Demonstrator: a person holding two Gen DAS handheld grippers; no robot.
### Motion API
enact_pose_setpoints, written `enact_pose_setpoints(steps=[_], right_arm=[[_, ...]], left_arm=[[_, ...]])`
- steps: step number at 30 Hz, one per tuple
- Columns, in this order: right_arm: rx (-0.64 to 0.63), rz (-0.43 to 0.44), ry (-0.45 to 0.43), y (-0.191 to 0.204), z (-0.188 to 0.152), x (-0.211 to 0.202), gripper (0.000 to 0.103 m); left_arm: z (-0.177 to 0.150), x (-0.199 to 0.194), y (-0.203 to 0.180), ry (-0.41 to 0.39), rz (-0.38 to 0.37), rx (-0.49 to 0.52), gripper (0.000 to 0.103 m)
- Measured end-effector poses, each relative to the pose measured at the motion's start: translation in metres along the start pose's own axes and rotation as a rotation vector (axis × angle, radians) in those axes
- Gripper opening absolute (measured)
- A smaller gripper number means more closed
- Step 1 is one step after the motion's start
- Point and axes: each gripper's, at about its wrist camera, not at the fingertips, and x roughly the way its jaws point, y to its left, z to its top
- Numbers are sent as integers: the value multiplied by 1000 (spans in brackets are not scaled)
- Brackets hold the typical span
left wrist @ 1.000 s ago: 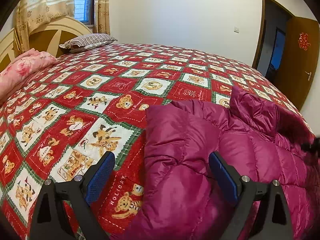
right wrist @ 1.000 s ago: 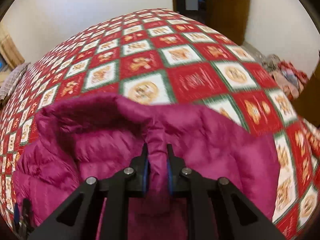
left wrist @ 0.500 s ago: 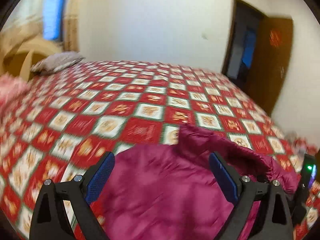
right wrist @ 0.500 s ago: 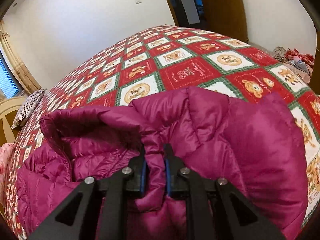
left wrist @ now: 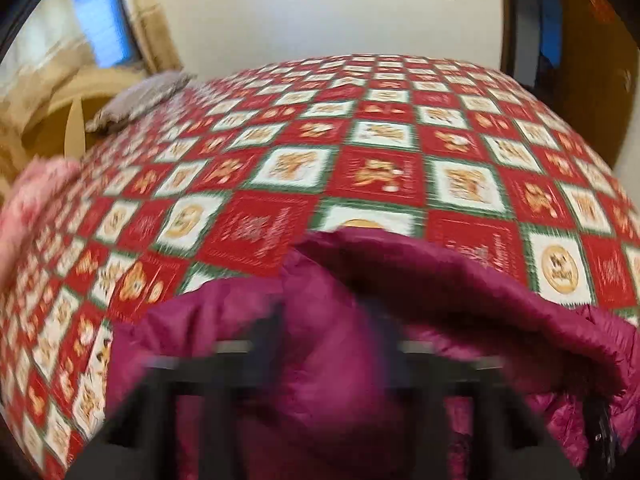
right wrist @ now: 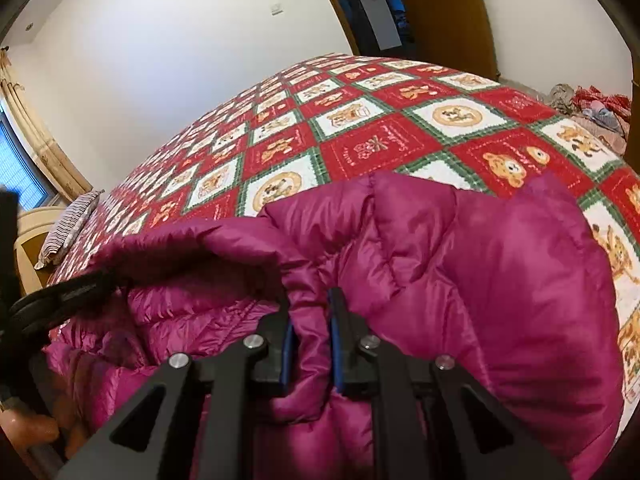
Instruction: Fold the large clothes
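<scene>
A magenta puffer jacket (right wrist: 460, 264) lies on the bed's red, white and green patterned quilt (right wrist: 360, 148). My right gripper (right wrist: 310, 312) is shut on a fold of the jacket at its collar edge. In the left wrist view the jacket (left wrist: 420, 292) fills the lower frame; my left gripper (left wrist: 332, 336) is blurred by motion, with its fingers drawn close around a bulge of jacket fabric. The left gripper also shows at the left edge of the right wrist view (right wrist: 76, 288), at the jacket's hood edge.
A striped pillow (left wrist: 136, 100) and wooden headboard (left wrist: 60, 120) are at the bed's far left, with a pink bundle (left wrist: 28, 200) beside them. A brown door (right wrist: 440, 12) stands beyond the bed. Clothes lie on the floor (right wrist: 592, 104) to the right.
My left gripper, open before, has moved in over the jacket and its fingers have closed onto the fabric. My right gripper has kept its grip and lifted the collar fold slightly.
</scene>
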Motion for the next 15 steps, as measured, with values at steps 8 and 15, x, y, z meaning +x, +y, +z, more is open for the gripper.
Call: enact_pose_setpoints(steps=[8, 15], right_arm=[[2, 5, 10, 0, 0, 1, 15], [59, 43, 16, -17, 13, -25, 33]], left_arm=[[-41, 5, 54, 46, -150, -158, 17], [-55, 16, 49, -21, -161, -172, 19]])
